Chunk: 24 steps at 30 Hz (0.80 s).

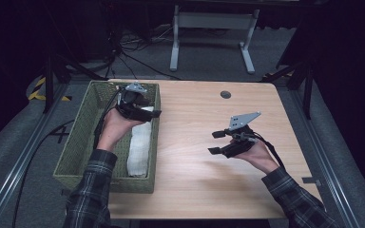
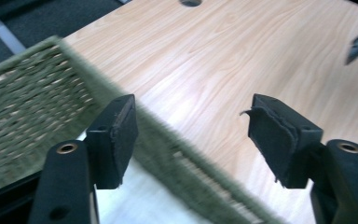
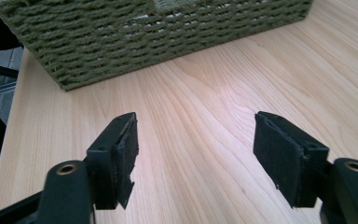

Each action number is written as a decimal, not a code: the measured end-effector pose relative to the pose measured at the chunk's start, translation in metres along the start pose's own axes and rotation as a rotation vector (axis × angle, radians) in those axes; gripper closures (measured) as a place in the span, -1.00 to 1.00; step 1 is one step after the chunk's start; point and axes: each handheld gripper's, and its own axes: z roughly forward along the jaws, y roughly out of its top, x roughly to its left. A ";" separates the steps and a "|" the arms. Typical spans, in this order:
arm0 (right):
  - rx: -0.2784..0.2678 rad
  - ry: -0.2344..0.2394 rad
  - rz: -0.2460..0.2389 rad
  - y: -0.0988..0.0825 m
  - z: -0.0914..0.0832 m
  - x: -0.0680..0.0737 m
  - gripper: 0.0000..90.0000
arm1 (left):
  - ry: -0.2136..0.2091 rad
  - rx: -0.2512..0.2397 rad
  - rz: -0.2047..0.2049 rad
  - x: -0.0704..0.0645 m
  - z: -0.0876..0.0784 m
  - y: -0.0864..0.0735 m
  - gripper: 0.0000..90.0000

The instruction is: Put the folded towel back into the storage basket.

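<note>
Plaid sleeves come in at the bottom edge, one hand on each tool. Left gripper hangs over the woven green basket, jaws spread and nothing pinched. In the left gripper view the left gripper straddles the basket's rim: one pad sits on the inside, the other out over the wooden table.

The folded white towel lies in the basket, below and behind the left jaws and along the wall nearest the right gripper. A strip of the towel shows just under the left pad. I can't tell whether that pad touches the cloth.

Right gripper is well apart from the basket, over bare table, jaws spread and empty. It points at the basket's side wall, with only table between its pads.

Step in hand looks like letting go of the towel and clearing out of the basket. To do it well:
- keep the left jaws wide so no pad snags a fold
- lift straight up past the rim before moving sideways, since the rim runs between the pads and a sideways pull would drag the basket
- keep the right gripper off the wall unless the basket slides, then brace it there

The main risk is the cloth catching on a worn pad edge.
</note>
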 end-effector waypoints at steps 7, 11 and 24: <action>0.007 -0.019 -0.012 -0.010 -0.017 -0.004 -0.36 | -0.015 0.005 0.021 -0.034 0.010 0.006 -0.36; 0.003 -0.033 -0.013 -0.019 -0.028 -0.002 -0.36 | -0.027 0.019 0.031 -0.051 0.016 0.006 -0.38; 0.064 -0.088 0.032 -0.072 -0.045 0.008 -0.42 | -0.084 0.059 0.087 -0.127 0.051 -0.007 -0.49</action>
